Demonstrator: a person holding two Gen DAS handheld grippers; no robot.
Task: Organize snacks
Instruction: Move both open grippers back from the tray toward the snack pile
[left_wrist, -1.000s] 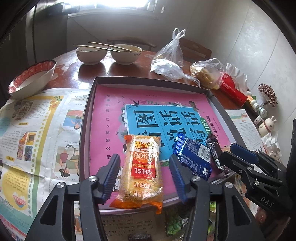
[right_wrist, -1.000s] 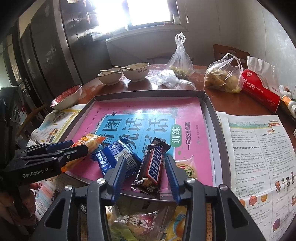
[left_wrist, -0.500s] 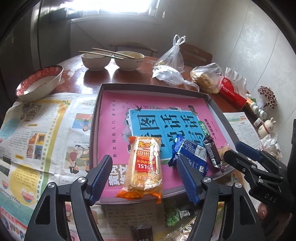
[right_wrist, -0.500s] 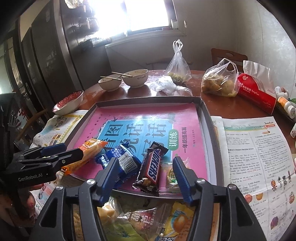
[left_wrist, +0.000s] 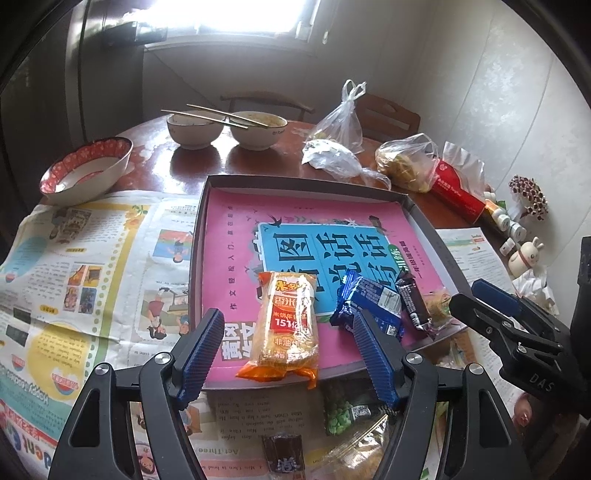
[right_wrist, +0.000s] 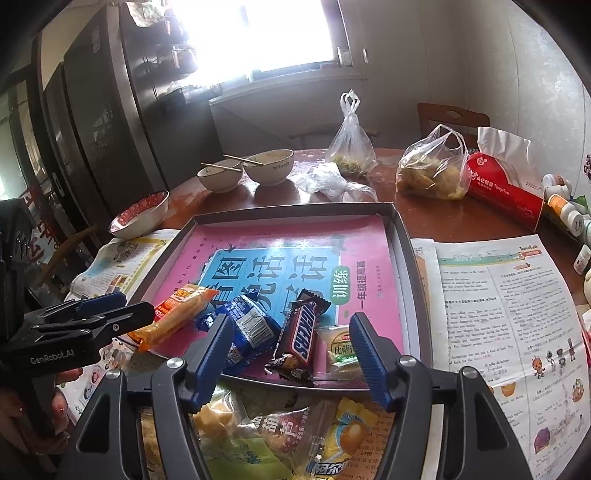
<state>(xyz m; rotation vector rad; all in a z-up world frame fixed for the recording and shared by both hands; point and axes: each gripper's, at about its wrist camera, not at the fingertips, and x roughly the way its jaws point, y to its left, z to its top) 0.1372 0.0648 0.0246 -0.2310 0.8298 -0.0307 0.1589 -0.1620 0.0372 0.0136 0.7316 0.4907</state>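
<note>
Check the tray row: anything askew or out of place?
Yes. The orange rice cracker pack overhangs the tray's near edge, and the Snickers bar lies tilted with its tail on the rim. The blue packet sits crumpled and skewed. Both tongs are open, holding nothing.

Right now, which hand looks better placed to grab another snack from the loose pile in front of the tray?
Right, probably: the open right gripper hangs directly above the loose wrapped snacks, while the left gripper frames the orange rice-cracker pack already in the grey tray.

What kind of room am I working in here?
Most likely a home dining area: a round wooden table with used bowls and chopsticks, a wooden chair behind it, and bagged food beside a tissue pack.
</note>
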